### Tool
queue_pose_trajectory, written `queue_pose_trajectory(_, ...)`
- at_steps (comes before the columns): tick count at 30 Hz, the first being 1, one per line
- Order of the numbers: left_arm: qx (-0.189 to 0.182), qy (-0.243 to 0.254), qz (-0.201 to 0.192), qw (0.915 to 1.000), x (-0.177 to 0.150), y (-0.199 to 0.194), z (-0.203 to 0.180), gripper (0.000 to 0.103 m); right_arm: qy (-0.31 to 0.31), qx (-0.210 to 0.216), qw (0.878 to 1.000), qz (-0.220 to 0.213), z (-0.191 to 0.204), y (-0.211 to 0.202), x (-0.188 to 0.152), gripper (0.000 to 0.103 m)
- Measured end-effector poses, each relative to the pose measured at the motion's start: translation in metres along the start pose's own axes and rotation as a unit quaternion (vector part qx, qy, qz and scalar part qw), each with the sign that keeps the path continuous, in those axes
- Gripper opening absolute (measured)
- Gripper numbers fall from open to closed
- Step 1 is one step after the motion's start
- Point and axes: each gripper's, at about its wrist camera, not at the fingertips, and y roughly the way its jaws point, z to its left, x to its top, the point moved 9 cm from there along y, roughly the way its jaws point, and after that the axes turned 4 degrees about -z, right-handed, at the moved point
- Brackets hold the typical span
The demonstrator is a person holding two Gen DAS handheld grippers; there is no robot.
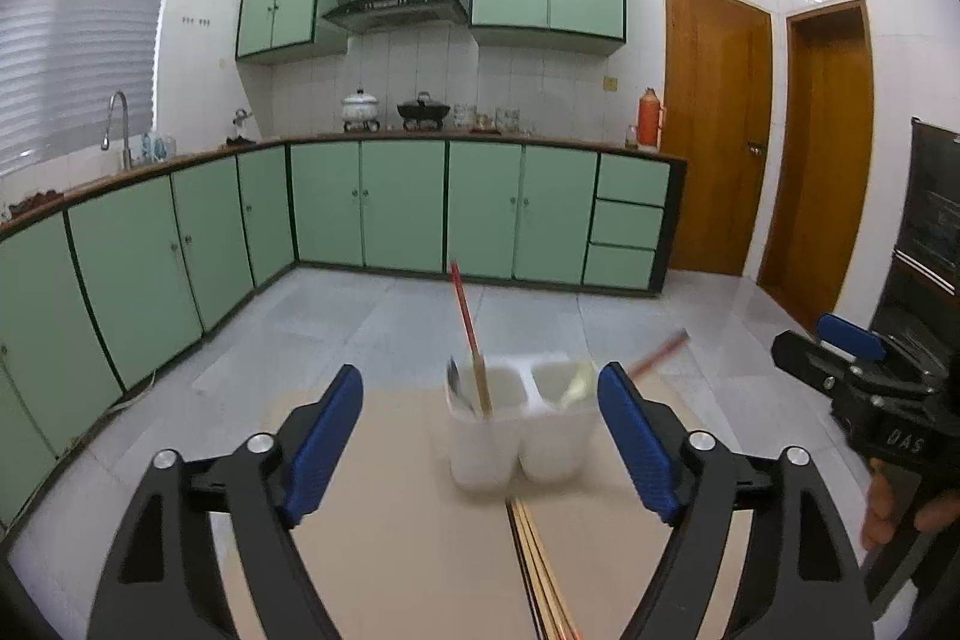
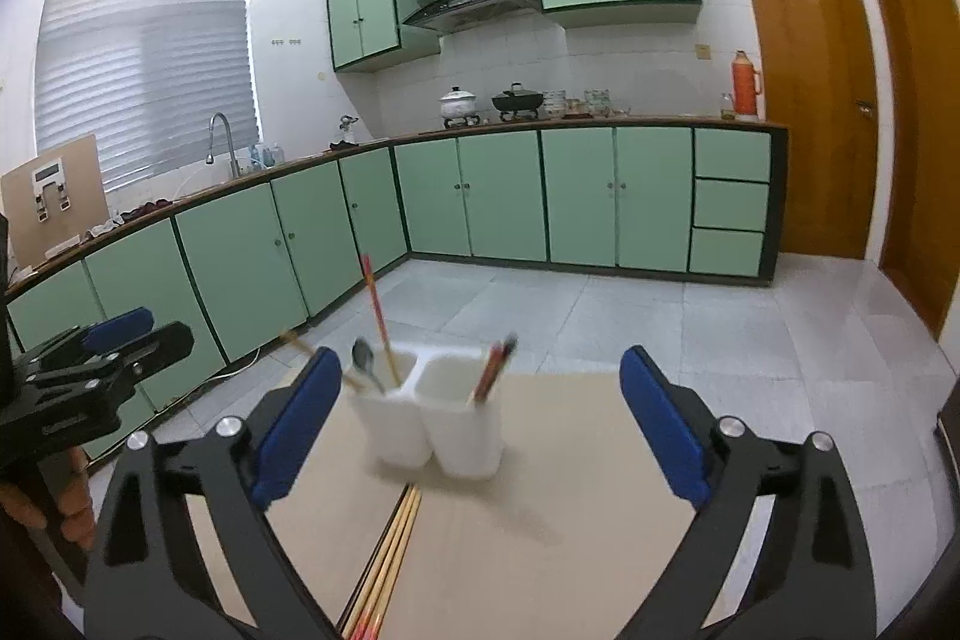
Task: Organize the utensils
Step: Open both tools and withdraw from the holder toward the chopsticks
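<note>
A white two-compartment utensil holder [image 1: 519, 427] [image 2: 432, 421] stands on a tan table. Its left compartment holds a metal spoon [image 1: 454, 382] [image 2: 365, 361] and a red-topped chopstick [image 1: 467, 334] [image 2: 378, 322]. Its right compartment holds red chopsticks [image 2: 493, 370] [image 1: 657, 355]. Several loose chopsticks [image 1: 540, 568] [image 2: 387, 562] lie on the table in front of the holder. My left gripper [image 1: 480, 442] is open and empty, short of the holder. My right gripper [image 2: 474, 430] is open and empty, just behind the holder.
The tan table [image 1: 390, 538] [image 2: 540, 508] ends just past the holder; beyond lies grey tiled floor. Green cabinets [image 1: 372, 208] line the far wall and left side. Wooden doors [image 2: 804, 100] stand at right. The other gripper shows at each view's edge [image 1: 864, 376] [image 2: 90, 370].
</note>
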Motion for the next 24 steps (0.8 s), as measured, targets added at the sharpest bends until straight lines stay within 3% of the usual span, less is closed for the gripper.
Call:
queue_pose_trajectory(7,-0.004,-0.007,0.029,0.9995,-0.04,-0.034,-0.005,0.088,-0.007,0.004,1.0,0.024,0.022,-0.027,-0.045,0.097)
queue_pose_trajectory(18,0.013,-0.001,0.064,0.9978,-0.093,-0.049,0.012,0.093,-0.002,-0.005,0.998,0.059,0.035,-0.039,-0.104,0.097)
queue_pose_trajectory(24,0.017,0.002,0.111,0.9936,-0.157,-0.045,0.026,0.094,-0.019,-0.015,0.994,0.109,0.043,-0.036,-0.167,0.097)
